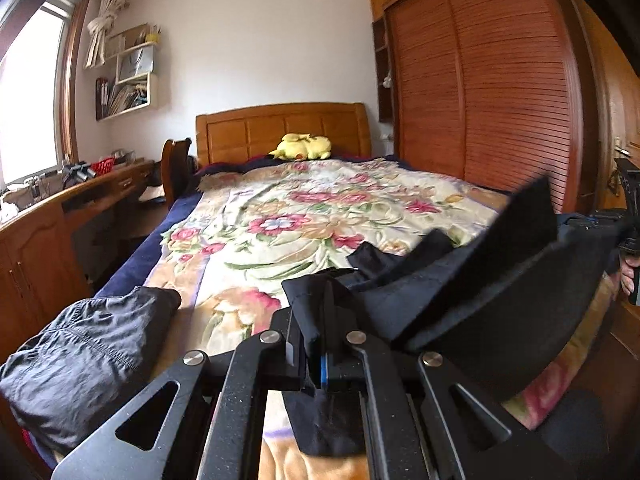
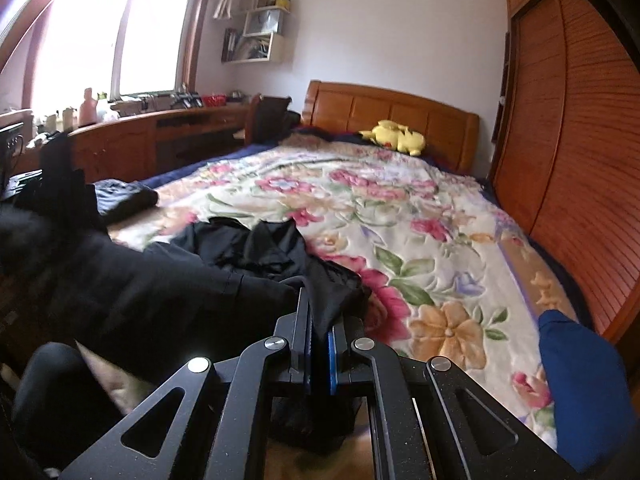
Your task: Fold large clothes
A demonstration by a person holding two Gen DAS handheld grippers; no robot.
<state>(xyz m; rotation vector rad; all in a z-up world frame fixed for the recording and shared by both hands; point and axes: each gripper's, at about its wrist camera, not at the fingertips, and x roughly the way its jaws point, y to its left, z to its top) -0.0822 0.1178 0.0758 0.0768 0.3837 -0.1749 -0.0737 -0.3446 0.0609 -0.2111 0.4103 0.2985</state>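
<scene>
Left wrist view: left gripper (image 1: 322, 320) has its fingers pressed together on a fold of the black garment (image 1: 492, 280), cloth poking out above and hanging below the pinch. Right wrist view: same story, right gripper (image 2: 319, 326) fingers pinching another edge of the garment (image 2: 160, 288). Garment spans btwn the two grips at the foot of the bed (image 1: 320, 200), partly lifted, the rest heaped on the floral cover.

Risks, as I judge them:
- Both pinches hold thin edges only; a hard tug or hands pulling apart too fast could slip the cloth out, and that side drops.
- Bunched middle section may get folded in crooked if not shaken flat first, giving a lumpy fold.
- Grey clothing (image 1: 80, 356) lies near the left grip, blue item (image 2: 580, 392) near the right; a wide sweep could drag either along or tangle w/ them.
- Hanging part near the bed edge could slide off toward the floor.

Pose: both grippers point fwd over the bed, tilted a bit downward, roughly side by side, apart w/ the cloth btwn them. Right gripper shows at the far right edge of the left view, w/ a hand (image 1: 628, 276) on it.
</scene>
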